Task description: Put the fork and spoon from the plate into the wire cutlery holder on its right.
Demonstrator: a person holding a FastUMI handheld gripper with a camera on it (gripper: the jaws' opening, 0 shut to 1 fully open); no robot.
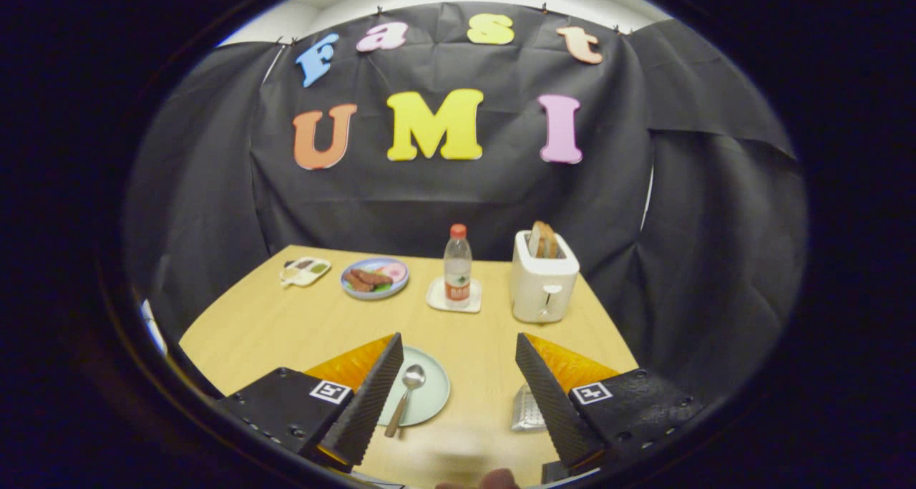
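**Fingers wide above plate and holder**

The spoon [405, 397] lay on the pale green plate [433, 396], bowl away from the gripper [458, 396], handle toward it, just inside the left finger. I could not make out a fork. The wire cutlery holder [528, 409] stood on the counter [286, 324] right of the plate, partly hidden behind the right finger; its contents could not be told.

Farther back, a toaster [544, 281] held bread slices [544, 240], a water bottle [458, 265] stood on a white coaster [438, 297], a blue plate [375, 278] carried food, and a small white dish [305, 270] sat beside it.

The fingers [368, 396] were spread wide and empty, raised above the counter's near edge and pointing toward the booth's wall.
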